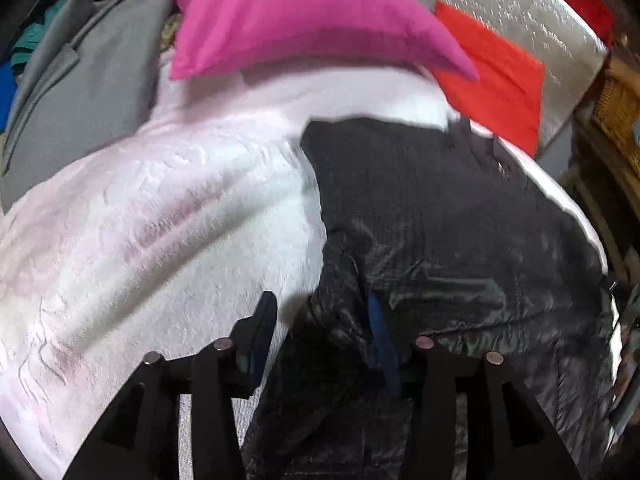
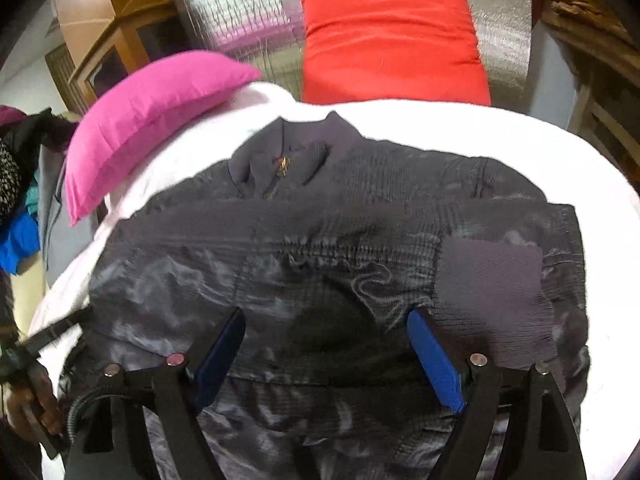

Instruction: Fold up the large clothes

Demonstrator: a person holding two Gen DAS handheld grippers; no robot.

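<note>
**Squaring up the jacket before the next fold**

The jacket (image 2: 320, 248) lies spread on the white blanket (image 1: 140, 220) of the bed, collar toward the 2 pillows at the head end, hem toward the near edge. The pink pillow (image 2: 148, 120) sits at the far left corner and the red pillow (image 2: 392, 40) beside it, both clear of the jacket. A grey garment (image 1: 80, 88) lies off the blanket's left edge.

The right gripper (image 2: 326, 344) hangs over the lower middle of the jacket with its jaws wide apart and nothing between them. The left gripper (image 1: 320, 320) is at the jacket's left edge, jaws also apart; the dark fabric bunches around its right finger, but no clamp on it shows.

The step looks like taking hold for a fold. To do it well, each gripper should bite only the top layer at the hem or side seam, not the blanket beneath. The shell looks slick and puffy, so a deep grip is safer than a tip pinch. Lifting both sides level should keep the crease straight.
</note>
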